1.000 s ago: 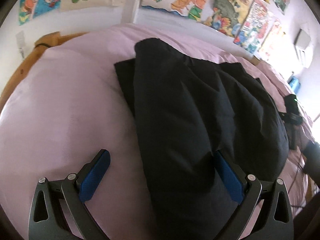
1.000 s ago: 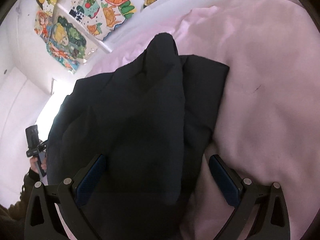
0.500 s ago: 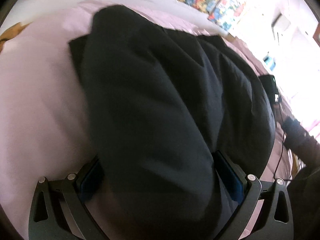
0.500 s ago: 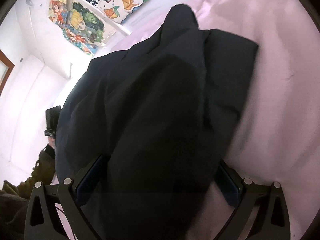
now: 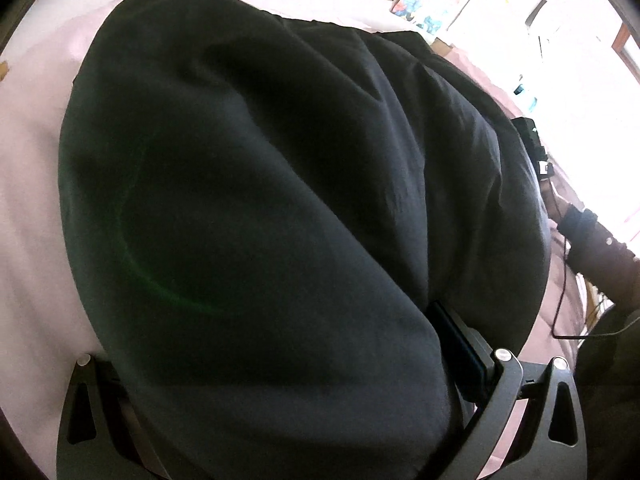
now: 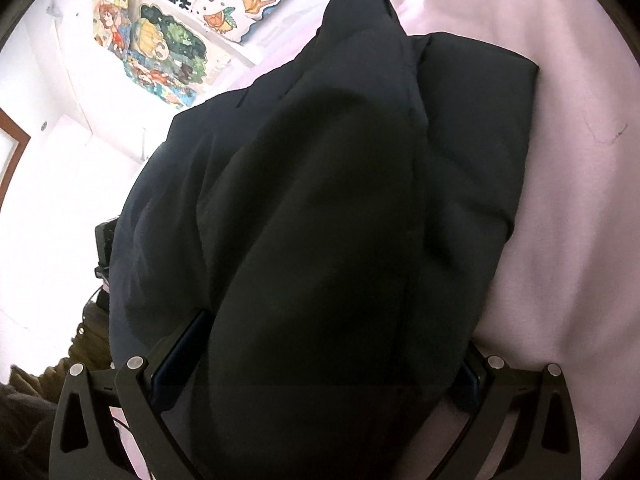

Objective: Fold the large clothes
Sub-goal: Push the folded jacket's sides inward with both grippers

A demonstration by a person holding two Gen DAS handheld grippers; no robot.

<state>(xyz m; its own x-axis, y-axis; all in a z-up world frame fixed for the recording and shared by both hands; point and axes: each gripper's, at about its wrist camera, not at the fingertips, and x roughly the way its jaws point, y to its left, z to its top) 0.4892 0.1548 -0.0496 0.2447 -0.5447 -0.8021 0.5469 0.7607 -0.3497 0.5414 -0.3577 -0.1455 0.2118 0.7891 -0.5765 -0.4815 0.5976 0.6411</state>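
A large black garment (image 5: 280, 184) lies bunched on a pink bed sheet (image 5: 28, 160). It fills most of the left wrist view and a thick fold of it sits between the jaws of my left gripper (image 5: 280, 364), which stand wide open; the left finger is hidden by cloth. In the right wrist view the same garment (image 6: 340, 220) lies between the wide-open jaws of my right gripper (image 6: 324, 364), a fold bulging over both fingers. Neither gripper pinches the cloth.
The pink sheet (image 6: 568, 200) extends to the right of the garment. Colourful posters (image 6: 168, 48) hang on the white wall behind the bed. A person's dark sleeve (image 5: 592, 248) and a black device (image 5: 532, 140) are at the bed's far side.
Both grippers have moved forward and down onto the garment, so the cloth now fills the space between their open jaws. The jaws have not closed.
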